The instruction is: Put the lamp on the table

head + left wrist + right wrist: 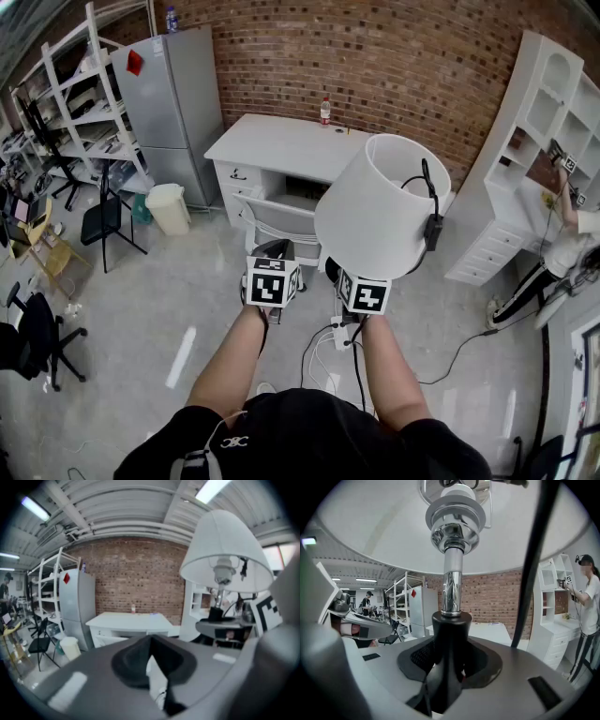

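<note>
A table lamp with a white shade (375,211) is tilted away from me, its open top facing the desk. My right gripper (354,277) is shut on the lamp's black lower stem (449,639), below the chrome tube (451,588). The lamp's black cord and switch (433,230) hang over the shade's rim. My left gripper (272,251) is just left of the lamp, with its jaws slightly apart and nothing between them (157,677); floor shows through the gap. The white desk (281,141) stands ahead against the brick wall, beyond both grippers.
A chair (281,225) is tucked in the desk's kneehole and a small bottle (325,111) stands at its back edge. A grey fridge (173,103) and a white bin (169,208) are left of it. A white shelf unit (534,141) and a person (572,234) are right. A power strip (339,333) lies underfoot.
</note>
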Tool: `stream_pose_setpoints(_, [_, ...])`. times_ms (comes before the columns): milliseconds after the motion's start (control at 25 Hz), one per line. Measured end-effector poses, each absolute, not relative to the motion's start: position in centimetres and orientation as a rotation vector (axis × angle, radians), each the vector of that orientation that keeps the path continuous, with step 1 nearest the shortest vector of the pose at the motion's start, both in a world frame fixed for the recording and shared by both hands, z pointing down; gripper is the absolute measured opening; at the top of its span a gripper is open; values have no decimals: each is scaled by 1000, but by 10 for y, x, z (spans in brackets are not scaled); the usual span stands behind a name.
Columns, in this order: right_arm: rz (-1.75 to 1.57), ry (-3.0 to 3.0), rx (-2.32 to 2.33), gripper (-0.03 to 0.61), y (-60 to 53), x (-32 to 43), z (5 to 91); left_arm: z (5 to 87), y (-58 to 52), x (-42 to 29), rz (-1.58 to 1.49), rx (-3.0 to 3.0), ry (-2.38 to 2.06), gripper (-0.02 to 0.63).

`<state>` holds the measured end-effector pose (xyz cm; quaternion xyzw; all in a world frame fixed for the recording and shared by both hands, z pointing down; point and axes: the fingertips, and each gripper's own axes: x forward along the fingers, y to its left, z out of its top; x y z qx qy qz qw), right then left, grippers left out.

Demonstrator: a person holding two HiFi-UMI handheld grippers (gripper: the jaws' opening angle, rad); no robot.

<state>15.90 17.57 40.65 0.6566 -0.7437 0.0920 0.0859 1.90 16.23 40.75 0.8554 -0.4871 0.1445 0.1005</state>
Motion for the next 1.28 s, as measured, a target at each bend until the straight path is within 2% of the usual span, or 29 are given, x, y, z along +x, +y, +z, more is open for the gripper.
stream_pose_setpoints(1280, [255,-2127,2052,133,129,73,427,451,116,-118,361,2463,-1403,0])
